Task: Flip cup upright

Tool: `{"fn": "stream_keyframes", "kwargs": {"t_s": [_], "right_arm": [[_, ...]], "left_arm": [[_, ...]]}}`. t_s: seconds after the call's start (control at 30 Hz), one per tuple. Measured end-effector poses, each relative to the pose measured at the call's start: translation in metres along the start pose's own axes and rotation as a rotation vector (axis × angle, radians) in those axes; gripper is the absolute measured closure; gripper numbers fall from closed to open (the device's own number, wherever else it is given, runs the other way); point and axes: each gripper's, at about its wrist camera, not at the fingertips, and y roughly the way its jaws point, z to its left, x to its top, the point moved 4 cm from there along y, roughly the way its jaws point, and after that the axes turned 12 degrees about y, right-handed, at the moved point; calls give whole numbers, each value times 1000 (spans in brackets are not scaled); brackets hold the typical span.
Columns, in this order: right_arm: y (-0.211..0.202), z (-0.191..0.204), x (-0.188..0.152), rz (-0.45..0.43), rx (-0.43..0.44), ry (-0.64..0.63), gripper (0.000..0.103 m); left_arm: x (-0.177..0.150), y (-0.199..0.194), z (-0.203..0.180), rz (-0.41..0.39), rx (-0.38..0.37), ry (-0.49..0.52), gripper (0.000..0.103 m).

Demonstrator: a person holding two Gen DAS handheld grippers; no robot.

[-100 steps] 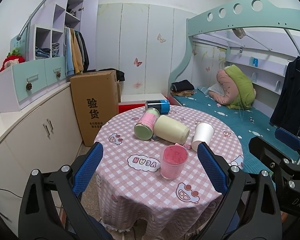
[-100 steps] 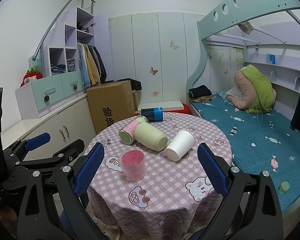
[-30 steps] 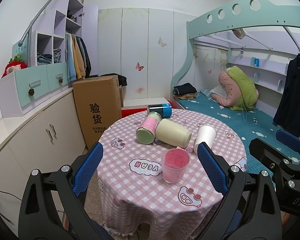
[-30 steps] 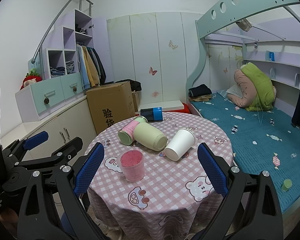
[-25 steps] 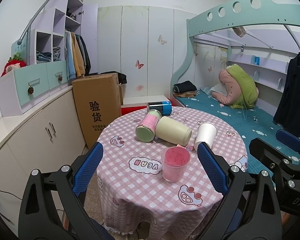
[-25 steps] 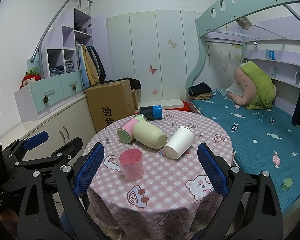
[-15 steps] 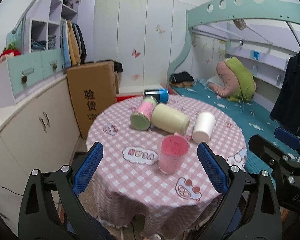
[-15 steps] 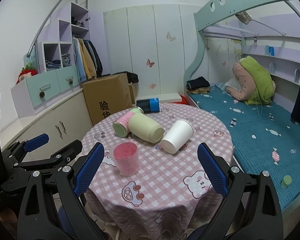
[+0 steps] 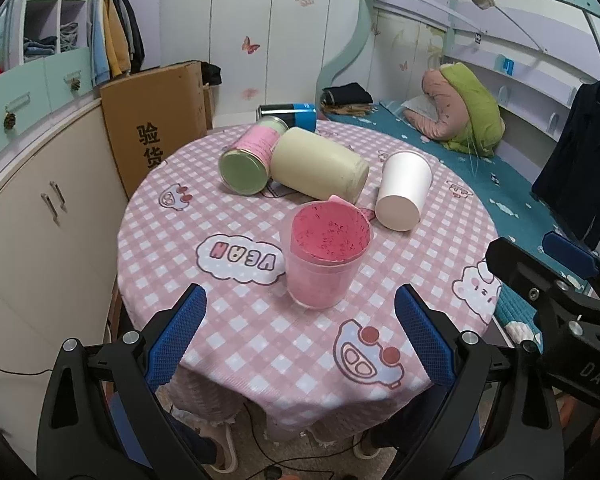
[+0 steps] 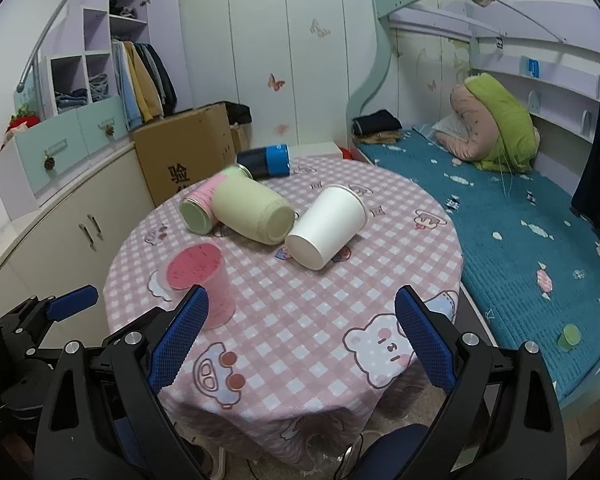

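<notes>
— Where's the cup, and is any of the flip done?

— None of it, as I judge it. The white paper cup (image 10: 327,227) lies on its side near the middle of the round table (image 10: 440,280), base toward me, mouth pointing away toward the bed. It's smooth, tapered, thin-walled — I expect it to dent under a hard squeeze. My right gripper (image 10: 300,332) hangs short of it with both blue pads spread wide, holding nothing. My left gripper (image 9: 298,332) is likewise wide open and empty, lined up on the pink tumbler (image 9: 325,254).

— And the rest of the table?

— The tumbler already stands upright, translucent plastic with a speckled pink inside. Beside the white cup lies a cream cup (image 10: 254,214), matte and rounded, leaning against a pink ribbed can (image 10: 202,206); whether cream and white actually touch I can't tell from here. A dark blue can (image 10: 265,161) lies at the far edge. The checked cloth (image 9: 260,344) looks soft, so a cup may wobble when set down.
</notes>
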Motion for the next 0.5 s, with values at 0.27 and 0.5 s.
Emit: {"fn": "stream_keyframes", "kwargs": {"t_s": [0.27, 0.5], "right_arm": [[21, -5, 2, 31, -6, 8, 12], [35, -8, 5, 50, -11, 12, 12]], "left_arm": [[5, 22, 2, 28, 6, -5, 7], [8, 35, 3, 41, 15, -2, 7]]}}
